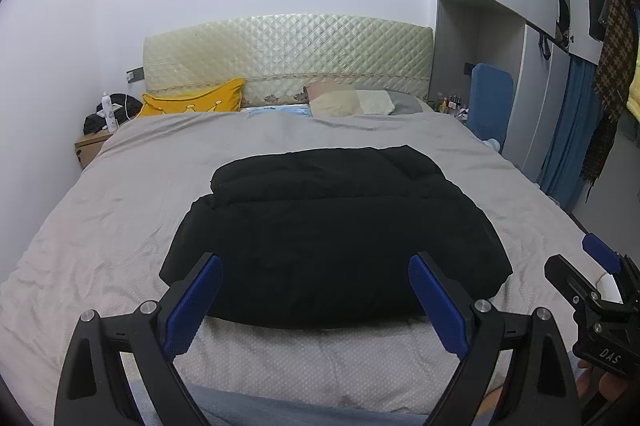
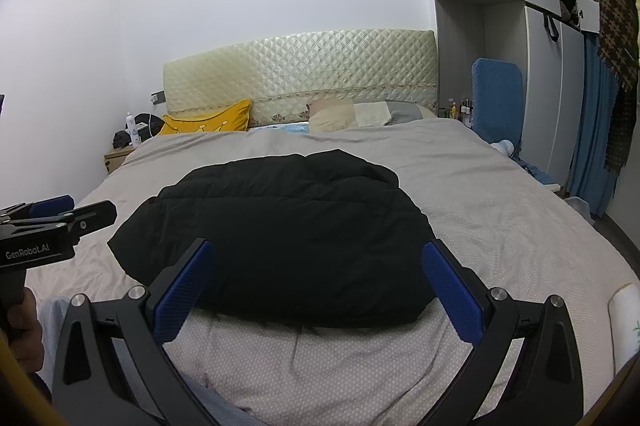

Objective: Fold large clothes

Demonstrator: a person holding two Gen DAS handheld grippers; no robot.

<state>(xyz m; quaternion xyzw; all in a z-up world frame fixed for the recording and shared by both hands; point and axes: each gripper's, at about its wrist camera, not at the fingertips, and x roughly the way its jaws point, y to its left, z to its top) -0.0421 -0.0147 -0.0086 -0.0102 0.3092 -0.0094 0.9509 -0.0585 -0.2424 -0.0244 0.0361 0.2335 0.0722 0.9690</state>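
1. Black puffy jacket [image 1: 332, 238] lies folded mid-bed on the grey bedspread [image 1: 100, 226]
2. Left gripper [image 1: 316, 302] and right gripper [image 2: 316, 290] hover before it, fingers apart, empty
3. Risk: springy padding may unfold the bundle

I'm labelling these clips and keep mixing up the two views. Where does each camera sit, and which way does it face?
Left wrist: sits on the left gripper, at the foot of the bed, facing the headboard over the black jacket; open jaws show, right gripper at the right edge.
Right wrist: sits on the right gripper, facing the same way; open jaws show, left gripper at the left edge.
Shared: jacket, bed, headboard, yellow pillow.
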